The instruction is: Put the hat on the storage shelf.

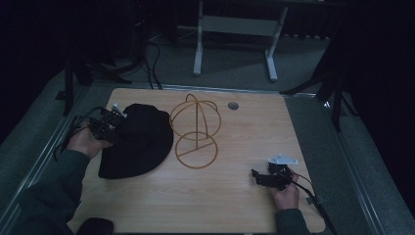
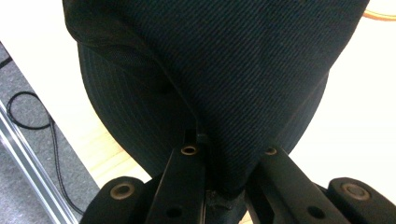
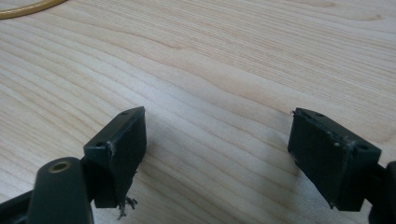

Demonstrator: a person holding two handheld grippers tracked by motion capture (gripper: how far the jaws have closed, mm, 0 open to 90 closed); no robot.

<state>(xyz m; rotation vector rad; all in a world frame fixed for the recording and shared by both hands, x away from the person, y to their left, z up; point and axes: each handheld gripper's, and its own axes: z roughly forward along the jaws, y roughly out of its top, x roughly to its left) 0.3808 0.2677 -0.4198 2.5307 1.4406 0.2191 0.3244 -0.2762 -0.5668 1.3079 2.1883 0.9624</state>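
Left of the wire stand (image 1: pixel 195 131), the left tongs (image 2: pixel 229 161) pinch the black hat (image 1: pixel 139 139) on the surface (image 1: pixel 220 205) while the right tongs (image 3: pixel 217 149) gape empty, so limp brim fabric may slip free when lifted.

No text, label, brand, number or sign can be read anywhere (the dark cloth, the pale wooden tabletop and the black jaws all show plain, unmarked surfaces).
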